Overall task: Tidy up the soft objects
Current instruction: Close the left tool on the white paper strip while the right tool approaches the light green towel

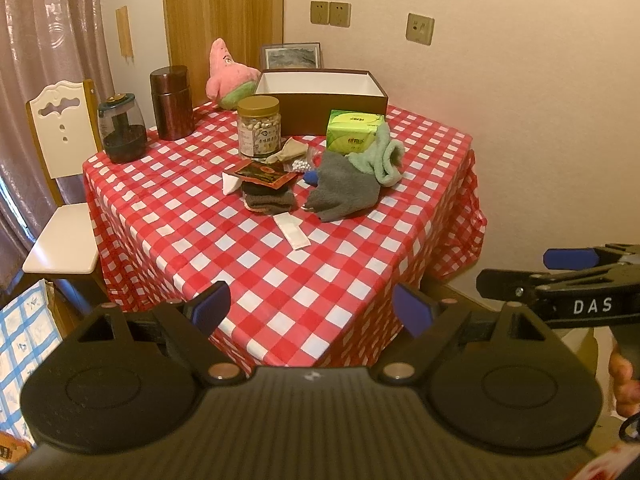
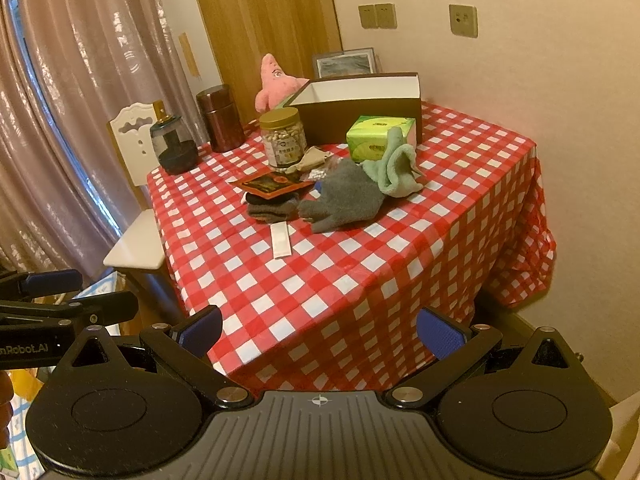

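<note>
A grey cloth (image 1: 344, 194) (image 2: 344, 200), a mint green cloth (image 1: 380, 156) (image 2: 396, 168), a dark folded cloth (image 1: 268, 200) (image 2: 272, 207) and a beige cloth (image 1: 290, 150) lie mid-table. A pink starfish plush (image 1: 230, 76) (image 2: 278, 84) sits at the back beside an open brown box (image 1: 320, 98) (image 2: 360, 108). My left gripper (image 1: 312, 312) is open and empty, before the table's near corner. My right gripper (image 2: 320, 332) is open and empty, also short of the table.
A nut jar (image 1: 258, 126) (image 2: 283, 138), a brown canister (image 1: 172, 102), a dark-based glass jar (image 1: 122, 128), a green tissue pack (image 1: 352, 132) (image 2: 378, 136), a red packet (image 1: 264, 174) and a white sachet (image 1: 292, 230) stand on the checked tablecloth (image 1: 280, 272). A white chair (image 1: 60, 200) is at the left.
</note>
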A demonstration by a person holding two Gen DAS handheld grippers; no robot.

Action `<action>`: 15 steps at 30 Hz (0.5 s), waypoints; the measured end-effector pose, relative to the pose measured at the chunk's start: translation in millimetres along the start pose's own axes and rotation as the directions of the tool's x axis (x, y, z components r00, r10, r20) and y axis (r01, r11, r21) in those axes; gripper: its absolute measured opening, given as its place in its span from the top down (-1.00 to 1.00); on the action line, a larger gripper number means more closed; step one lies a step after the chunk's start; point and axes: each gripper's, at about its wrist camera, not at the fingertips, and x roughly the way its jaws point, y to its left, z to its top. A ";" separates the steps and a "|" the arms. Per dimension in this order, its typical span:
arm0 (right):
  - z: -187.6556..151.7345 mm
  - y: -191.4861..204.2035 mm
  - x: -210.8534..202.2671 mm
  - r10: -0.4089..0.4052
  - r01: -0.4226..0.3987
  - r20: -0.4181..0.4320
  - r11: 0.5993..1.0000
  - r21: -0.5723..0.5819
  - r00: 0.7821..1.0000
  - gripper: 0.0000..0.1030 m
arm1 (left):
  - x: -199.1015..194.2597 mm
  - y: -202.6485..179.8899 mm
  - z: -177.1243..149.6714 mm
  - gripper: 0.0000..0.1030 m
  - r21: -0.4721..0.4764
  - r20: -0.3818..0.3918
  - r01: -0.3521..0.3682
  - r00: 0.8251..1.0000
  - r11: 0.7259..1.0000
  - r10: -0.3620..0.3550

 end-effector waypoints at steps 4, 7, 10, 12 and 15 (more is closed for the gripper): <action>3.2 -0.4 15.2 0.012 -0.012 0.009 1.000 0.023 1.000 -1.00 | 17.6 8.6 7.9 -0.69 0.008 -0.011 0.007 1.000 1.000 -0.007; 15.1 -15.2 30.8 0.018 -0.018 0.010 0.999 0.039 1.000 -1.00 | 40.1 13.8 15.6 -0.69 0.015 -0.025 0.022 0.999 1.000 -0.022; 16.4 -28.9 34.7 0.012 -0.013 0.010 0.997 0.079 1.000 -1.00 | 59.5 19.1 26.5 -0.69 0.034 -0.037 0.034 0.999 0.999 -0.032; 20.4 -35.2 42.9 0.005 -0.006 0.007 0.994 0.109 1.000 -1.00 | 70.9 22.9 31.7 -0.69 0.049 -0.044 0.045 0.998 0.998 -0.043; 26.1 -40.4 53.5 -0.009 0.007 0.010 0.988 0.152 1.000 -1.00 | 86.8 28.8 40.9 -0.69 0.072 -0.052 0.068 0.997 0.995 -0.065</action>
